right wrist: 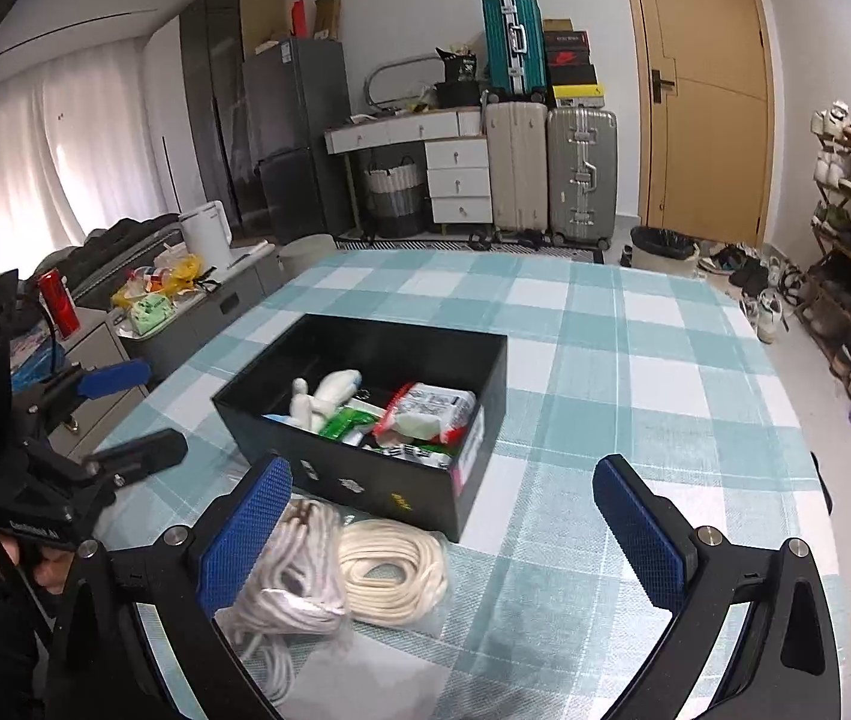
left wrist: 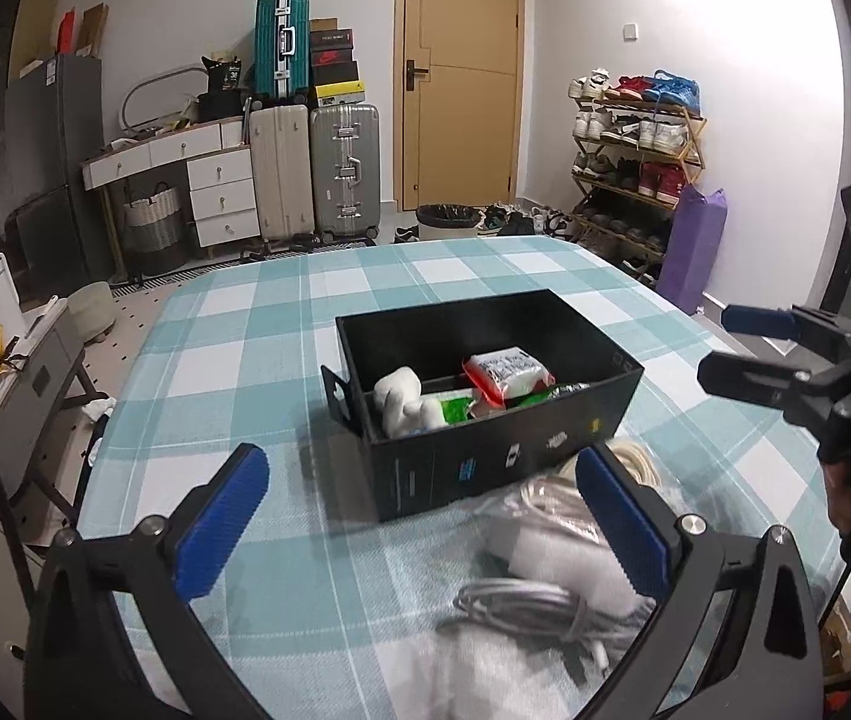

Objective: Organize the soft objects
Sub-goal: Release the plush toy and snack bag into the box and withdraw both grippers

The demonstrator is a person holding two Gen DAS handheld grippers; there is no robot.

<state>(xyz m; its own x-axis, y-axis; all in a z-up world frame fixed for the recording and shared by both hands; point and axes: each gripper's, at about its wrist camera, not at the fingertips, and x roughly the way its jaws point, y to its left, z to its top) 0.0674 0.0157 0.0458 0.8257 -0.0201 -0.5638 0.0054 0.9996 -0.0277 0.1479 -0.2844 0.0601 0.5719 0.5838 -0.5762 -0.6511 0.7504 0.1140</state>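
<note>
A black box [left wrist: 509, 456] [right wrist: 365, 483] stands on the teal checked tablecloth [left wrist: 281, 360] [right wrist: 635, 372]. It holds a white plush toy [left wrist: 402, 405] [right wrist: 329, 393], a red-and-white packet [left wrist: 506, 373] [right wrist: 431, 414] and green packets [right wrist: 344, 423]. Two bagged rope coils lie in front of the box: a cream coil [right wrist: 392, 570] and a grey-white coil [right wrist: 281, 582] [left wrist: 533, 600]. My left gripper [left wrist: 425, 516] is open above the cloth beside the grey-white coil. My right gripper [right wrist: 449, 528] is open over the cream coil, empty.
The right gripper [left wrist: 755, 354] shows at the right edge of the left wrist view; the left gripper [right wrist: 125, 414] shows at the left of the right wrist view. Suitcases [right wrist: 551, 168], drawers [right wrist: 458, 180], a door [right wrist: 707, 90] and a shoe rack [left wrist: 635, 162] stand beyond the table.
</note>
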